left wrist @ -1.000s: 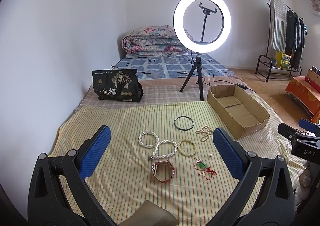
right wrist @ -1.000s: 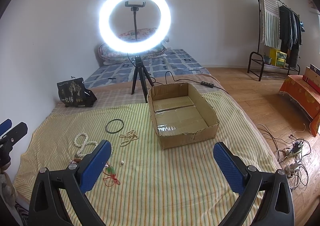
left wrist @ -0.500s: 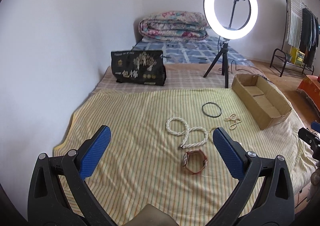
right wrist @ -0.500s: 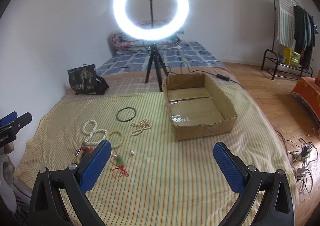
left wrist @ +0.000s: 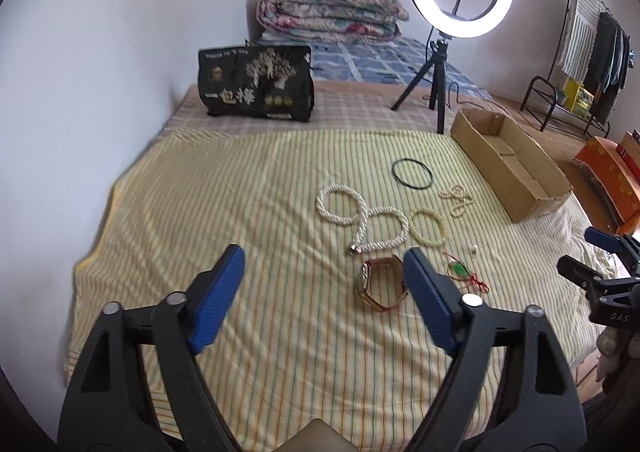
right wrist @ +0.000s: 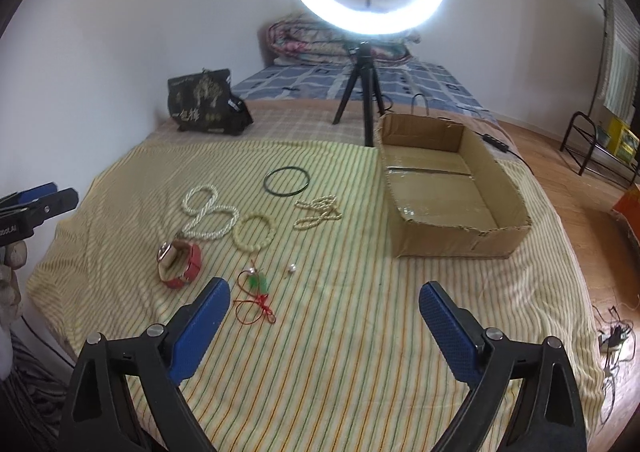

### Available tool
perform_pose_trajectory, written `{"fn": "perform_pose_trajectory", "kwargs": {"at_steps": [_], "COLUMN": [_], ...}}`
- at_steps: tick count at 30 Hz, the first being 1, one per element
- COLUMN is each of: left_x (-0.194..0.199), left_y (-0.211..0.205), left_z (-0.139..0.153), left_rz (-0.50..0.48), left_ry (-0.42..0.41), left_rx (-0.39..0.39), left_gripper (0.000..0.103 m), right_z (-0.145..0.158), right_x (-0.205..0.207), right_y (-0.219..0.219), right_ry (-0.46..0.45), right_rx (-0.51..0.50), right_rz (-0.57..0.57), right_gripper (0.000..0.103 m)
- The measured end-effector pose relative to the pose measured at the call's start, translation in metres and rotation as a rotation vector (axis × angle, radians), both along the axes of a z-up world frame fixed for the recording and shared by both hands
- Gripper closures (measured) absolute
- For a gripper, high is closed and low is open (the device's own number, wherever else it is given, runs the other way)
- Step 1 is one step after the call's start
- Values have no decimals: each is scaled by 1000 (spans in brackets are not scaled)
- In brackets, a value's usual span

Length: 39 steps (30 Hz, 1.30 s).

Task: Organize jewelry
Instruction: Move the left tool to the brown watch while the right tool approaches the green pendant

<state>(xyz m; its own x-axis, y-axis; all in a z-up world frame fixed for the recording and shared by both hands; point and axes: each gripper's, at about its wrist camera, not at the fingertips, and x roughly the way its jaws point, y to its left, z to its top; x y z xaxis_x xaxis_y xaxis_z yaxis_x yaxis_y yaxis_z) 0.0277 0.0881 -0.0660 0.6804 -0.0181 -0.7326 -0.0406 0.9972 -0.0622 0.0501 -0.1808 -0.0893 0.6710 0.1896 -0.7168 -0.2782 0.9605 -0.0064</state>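
Note:
Jewelry lies on a yellow striped cloth [left wrist: 240, 211]: a white pearl necklace [left wrist: 362, 217], a pale bead bracelet [left wrist: 429, 227], a black ring [left wrist: 412, 172], a small bead strand [left wrist: 457, 197], a red-strapped watch [left wrist: 382, 283], a red cord with a green pendant [left wrist: 464, 272]. My left gripper [left wrist: 322, 274] hovers over the cloth with its jaws closing on nothing; the watch sits just inside its right finger. My right gripper [right wrist: 324, 310] is also closing with nothing between its pads, the red cord [right wrist: 256, 298] by its left finger. An empty cardboard box [right wrist: 452, 187] stands to the right.
A lit ring light on a tripod [left wrist: 456, 11] stands behind the cloth next to the box. A black printed bag [left wrist: 258, 83] and a folded quilt [left wrist: 328, 13] lie further back. A clothes rack [left wrist: 592, 51] and wooden floor are on the right.
Both grippers have sunk toward the cloth and tipped downward, so the jewelry looks nearer. The left view swung left, then settled by the watch. Both pairs of jaws have narrowed a little.

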Motion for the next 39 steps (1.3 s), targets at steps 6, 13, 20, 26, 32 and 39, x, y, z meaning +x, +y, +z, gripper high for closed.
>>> {"fn": "perform_pose_trajectory", "kwargs": {"at_steps": [6, 13, 20, 26, 32, 39], "left_x": [12, 33, 50, 66, 72, 76], "left_y": [-16, -24, -25, -20, -19, -17], "left_z": [-19, -44, -69, -86, -99, -104], "left_rz": [-56, -48, -57, -43, -39, -36], "left_ry": [88, 176, 255, 319, 352, 370], "left_rx": [-23, -8, -32, -98, -113, -125], "left_gripper": [32, 32, 32, 54, 59, 59], "right_z": [-15, -32, -52, -72, -85, -89], "right_x": [13, 22, 35, 47, 59, 65], "right_y": [14, 26, 38, 50, 53, 60], "right_ry": [57, 97, 180, 234, 284, 290], "right_rx": [5, -25, -17, -21, 1, -12], "right_rz": [65, 129, 193, 237, 244, 266], "right_gripper": [16, 21, 34, 44, 57, 60]}}
